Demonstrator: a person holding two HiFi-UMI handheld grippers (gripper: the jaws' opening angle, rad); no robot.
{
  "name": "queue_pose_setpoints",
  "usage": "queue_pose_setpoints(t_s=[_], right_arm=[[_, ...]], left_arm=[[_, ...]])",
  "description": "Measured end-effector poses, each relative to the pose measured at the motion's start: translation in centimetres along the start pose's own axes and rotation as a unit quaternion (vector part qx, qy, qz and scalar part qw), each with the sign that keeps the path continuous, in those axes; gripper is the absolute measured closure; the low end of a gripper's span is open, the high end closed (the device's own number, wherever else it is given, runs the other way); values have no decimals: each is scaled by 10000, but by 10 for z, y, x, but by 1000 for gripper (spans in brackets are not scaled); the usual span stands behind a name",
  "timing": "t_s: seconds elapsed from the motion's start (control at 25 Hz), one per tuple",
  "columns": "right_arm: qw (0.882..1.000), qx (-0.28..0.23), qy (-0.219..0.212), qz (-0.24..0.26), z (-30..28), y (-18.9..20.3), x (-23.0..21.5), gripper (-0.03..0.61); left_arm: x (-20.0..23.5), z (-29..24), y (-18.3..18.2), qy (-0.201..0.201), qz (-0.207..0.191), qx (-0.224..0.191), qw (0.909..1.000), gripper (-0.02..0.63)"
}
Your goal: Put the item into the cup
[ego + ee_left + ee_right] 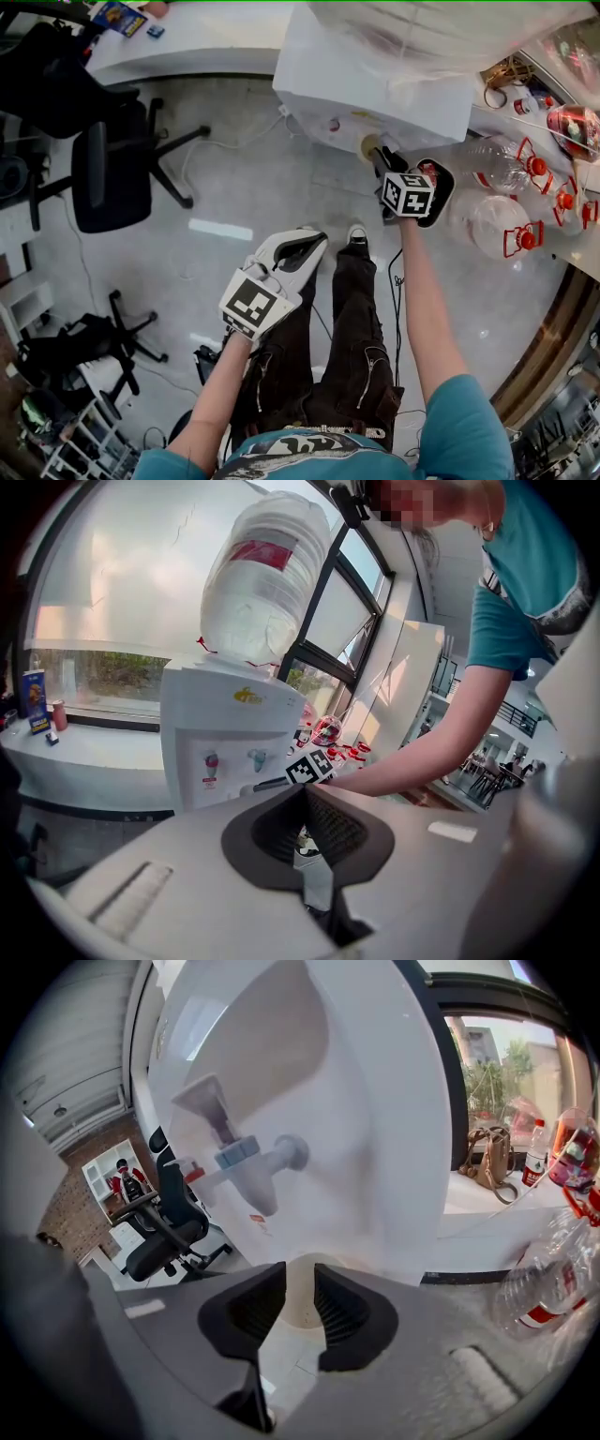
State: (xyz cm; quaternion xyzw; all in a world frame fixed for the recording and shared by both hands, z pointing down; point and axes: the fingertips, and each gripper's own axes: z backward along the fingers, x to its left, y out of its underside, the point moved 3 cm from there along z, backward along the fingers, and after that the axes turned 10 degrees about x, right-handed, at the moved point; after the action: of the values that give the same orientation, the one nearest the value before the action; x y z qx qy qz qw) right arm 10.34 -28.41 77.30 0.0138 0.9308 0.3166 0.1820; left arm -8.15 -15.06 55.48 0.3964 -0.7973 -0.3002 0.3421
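One pale cup (300,1314) stands upright, pinched by the right gripper (299,1281) just below the blue tap (242,1154) of the water dispenser (375,84), while the left gripper (305,797) hangs closed on nothing beside the person's leg (356,319), well apart from both.

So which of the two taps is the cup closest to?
The blue tap: the cup in the right gripper sits just below it, slightly to the right, while the red tap is further off to the left.
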Motion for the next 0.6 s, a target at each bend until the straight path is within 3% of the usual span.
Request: queue_pose_setpoints(t_s=[0.28, 0.6], right_arm=[[9999, -83, -81, -78, 11, -3, 7, 482], [9979, -223, -223, -574, 52, 8, 24, 482]], left_arm=[[2, 3, -7, 28, -92, -27, 10000, 598], [4, 1, -24, 64, -263, -127, 9996, 598]])
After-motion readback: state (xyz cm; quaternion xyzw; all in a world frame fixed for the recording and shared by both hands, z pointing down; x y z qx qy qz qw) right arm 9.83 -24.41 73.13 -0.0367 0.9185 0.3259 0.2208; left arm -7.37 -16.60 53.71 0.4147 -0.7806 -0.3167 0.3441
